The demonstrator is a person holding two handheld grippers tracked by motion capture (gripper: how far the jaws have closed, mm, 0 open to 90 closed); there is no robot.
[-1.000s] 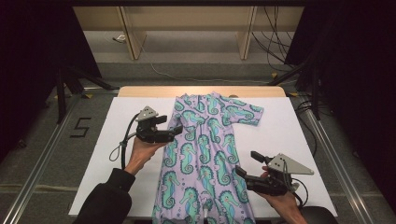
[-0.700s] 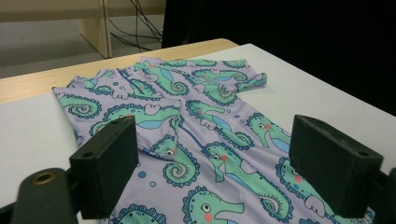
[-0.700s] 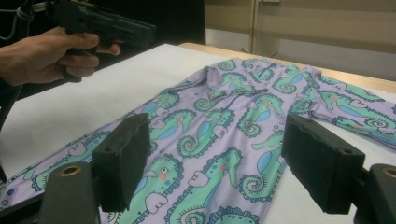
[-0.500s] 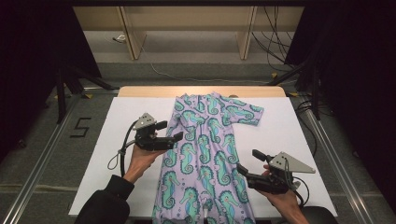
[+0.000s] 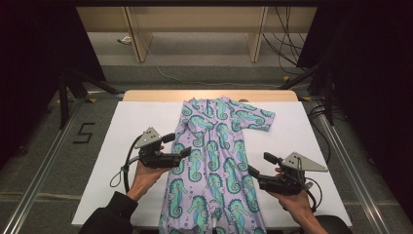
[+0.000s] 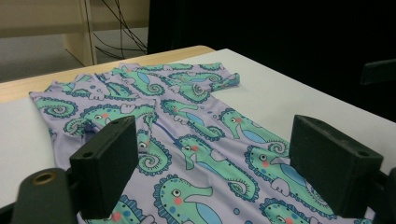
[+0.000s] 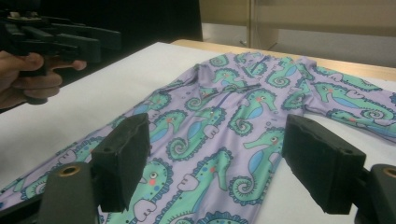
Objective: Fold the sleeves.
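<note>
A white table [image 5: 122, 146] carries the seahorse-print romper [image 5: 214, 161], spread flat down its middle, one sleeve folded in and the other out. The left gripper [image 5: 176, 146] has drawn back along the garment's left edge since a second ago, jaws wide apart and empty. The right gripper [image 5: 259, 165] sits beside the right edge, raised slightly, also gaping and empty.

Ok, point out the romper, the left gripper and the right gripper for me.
romper [image 5: 214, 161]: high view, middle of the torso, on the seahorse print.
left gripper [image 5: 178, 146]: high view, midway between its open jaw tips, at the romper's edge.
right gripper [image 5: 263, 164]: high view, midway between its open jaw tips.
</note>
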